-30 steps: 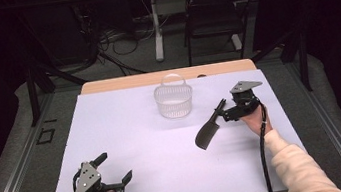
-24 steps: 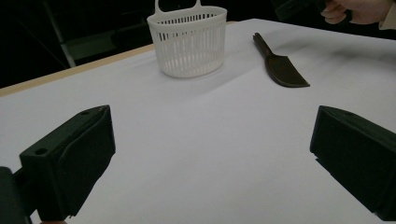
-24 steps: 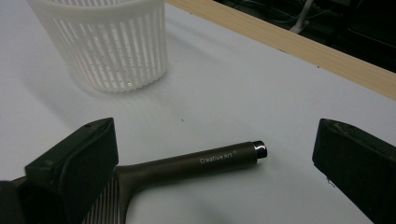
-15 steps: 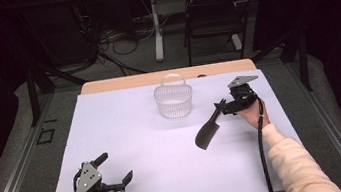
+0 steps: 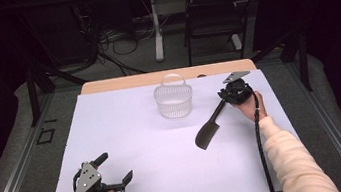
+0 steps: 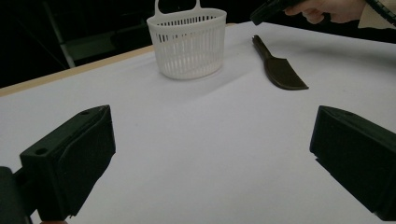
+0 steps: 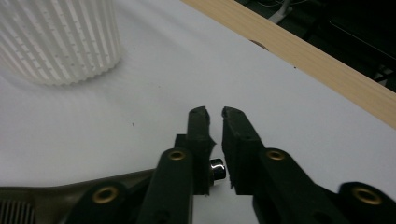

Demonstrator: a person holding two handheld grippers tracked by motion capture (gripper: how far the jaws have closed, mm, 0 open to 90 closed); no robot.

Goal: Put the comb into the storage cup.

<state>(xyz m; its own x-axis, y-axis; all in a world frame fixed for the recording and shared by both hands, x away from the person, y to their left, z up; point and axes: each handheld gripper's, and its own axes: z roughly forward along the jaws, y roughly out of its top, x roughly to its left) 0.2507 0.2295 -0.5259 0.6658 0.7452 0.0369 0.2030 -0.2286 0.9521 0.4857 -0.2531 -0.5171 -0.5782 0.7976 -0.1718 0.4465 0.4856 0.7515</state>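
High view: my right tool [image 5: 225,99] sits near the far right corner of the counter [image 5: 130,147], at the handle end of the spatula [image 5: 209,130]. The spatula lies flat, blade pointing toward the near edge, just right of the basket [image 5: 174,100], which stands near the far edge. My left tool [image 5: 117,172] rests by the near left corner, spread wide and holding nothing.

Left tool view: past the spread jaws I see the basket upright with nothing showing in it, and the spatula apart from it on the counter, with my right hand [image 6: 327,8] above its handle.

Right tool view: my jaws have just been closing and now stand almost pressed together, a thin gap between them. The spatula's handle [image 7: 70,193] runs off beside and under the left jaw; I cannot tell if the jaws pinch it.

I judge the work barely begun: a grasp is being tried, while the lift and drop into the basket remain.
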